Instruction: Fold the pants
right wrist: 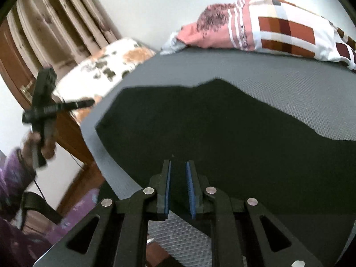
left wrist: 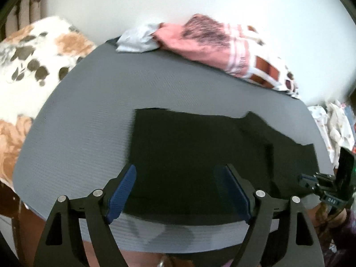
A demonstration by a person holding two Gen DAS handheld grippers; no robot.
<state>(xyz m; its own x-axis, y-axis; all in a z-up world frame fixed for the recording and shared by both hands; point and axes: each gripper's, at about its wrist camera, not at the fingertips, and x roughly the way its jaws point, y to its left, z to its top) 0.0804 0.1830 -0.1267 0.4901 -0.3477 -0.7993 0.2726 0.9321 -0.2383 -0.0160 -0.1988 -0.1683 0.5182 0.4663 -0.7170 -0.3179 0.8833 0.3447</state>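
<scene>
Pants: we find the black pants [left wrist: 200,155] lying flat on the grey mat [left wrist: 89,111], near edge.
Left gripper [left wrist: 178,191]: jaws wide apart, empty.
Right gripper [right wrist: 179,189]: jaws slightly parted, nothing clamped.
Surroundings: we note a pink cloth [right wrist: 213,33] at the far edge.

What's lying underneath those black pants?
The black pants lie flat on a grey textured mat, which shows all around them. Whatever is beneath the mat, or tucked within the pants' folds, is hidden.
</scene>
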